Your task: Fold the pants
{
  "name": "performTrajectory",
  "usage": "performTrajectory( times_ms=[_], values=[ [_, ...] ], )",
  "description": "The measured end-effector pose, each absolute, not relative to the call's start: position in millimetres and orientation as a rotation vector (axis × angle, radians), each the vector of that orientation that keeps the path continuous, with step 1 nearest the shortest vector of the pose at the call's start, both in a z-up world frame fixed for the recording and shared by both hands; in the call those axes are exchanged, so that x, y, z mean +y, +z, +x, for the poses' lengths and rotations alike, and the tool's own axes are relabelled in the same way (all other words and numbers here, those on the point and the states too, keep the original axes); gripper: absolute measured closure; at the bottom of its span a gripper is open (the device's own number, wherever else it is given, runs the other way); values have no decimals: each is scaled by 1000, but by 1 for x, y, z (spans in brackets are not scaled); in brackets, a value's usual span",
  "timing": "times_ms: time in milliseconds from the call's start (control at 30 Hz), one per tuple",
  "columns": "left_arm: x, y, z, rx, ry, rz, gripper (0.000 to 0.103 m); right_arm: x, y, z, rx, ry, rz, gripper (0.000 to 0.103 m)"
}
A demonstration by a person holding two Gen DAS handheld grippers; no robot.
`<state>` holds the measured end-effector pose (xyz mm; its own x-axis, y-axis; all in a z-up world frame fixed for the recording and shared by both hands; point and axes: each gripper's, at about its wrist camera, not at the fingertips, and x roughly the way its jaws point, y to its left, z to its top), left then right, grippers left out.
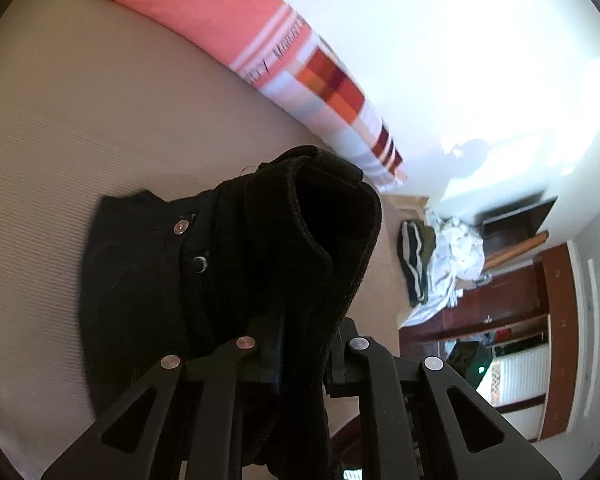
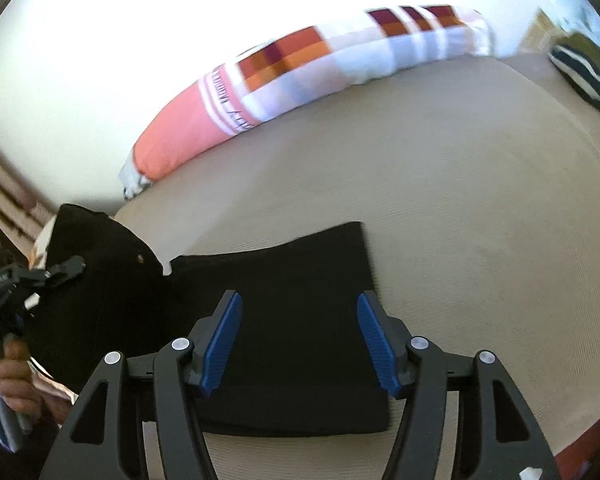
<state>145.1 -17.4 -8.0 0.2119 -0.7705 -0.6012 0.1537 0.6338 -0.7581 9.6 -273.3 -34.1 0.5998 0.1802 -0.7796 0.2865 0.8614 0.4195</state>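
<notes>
Black pants (image 1: 148,280) lie on a beige bed (image 1: 60,120). My left gripper (image 1: 300,344) is shut on a bunched part of the pants (image 1: 332,232) and holds it lifted; its fingertips are hidden by the cloth. In the right wrist view the pants (image 2: 300,320) lie partly folded and flat on the bed (image 2: 460,200). My right gripper (image 2: 300,340) is open with blue pads (image 2: 222,344) just above the flat folded part, holding nothing. The left gripper (image 2: 64,268) shows at the far left, holding the raised cloth (image 2: 100,260).
A long pink and checked pillow (image 1: 260,40) lies along the wall at the bed's far edge, also in the right wrist view (image 2: 300,72). A pile of clothes (image 1: 432,264) and wooden furniture (image 1: 540,300) stand past the bed's end. A striped garment (image 2: 584,72) lies at the far right.
</notes>
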Motion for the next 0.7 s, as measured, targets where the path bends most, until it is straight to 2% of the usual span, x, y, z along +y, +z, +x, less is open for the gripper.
performTrajectory(
  times_ms=[233, 533, 633, 700],
  values=[
    [-78, -49, 134, 1252, -692, -465, 89, -300, -52, 4, 957, -131, 584, 45],
    [-94, -75, 125, 1260, -674, -405, 86, -310, -65, 3, 979, -125, 614, 45],
    [-97, -77, 125, 1260, -676, -402, 80, -309, -67, 3, 986, -120, 613, 45],
    [-99, -76, 123, 1259, -687, -400, 70, -309, -68, 3, 989, -120, 612, 45]
  ],
)
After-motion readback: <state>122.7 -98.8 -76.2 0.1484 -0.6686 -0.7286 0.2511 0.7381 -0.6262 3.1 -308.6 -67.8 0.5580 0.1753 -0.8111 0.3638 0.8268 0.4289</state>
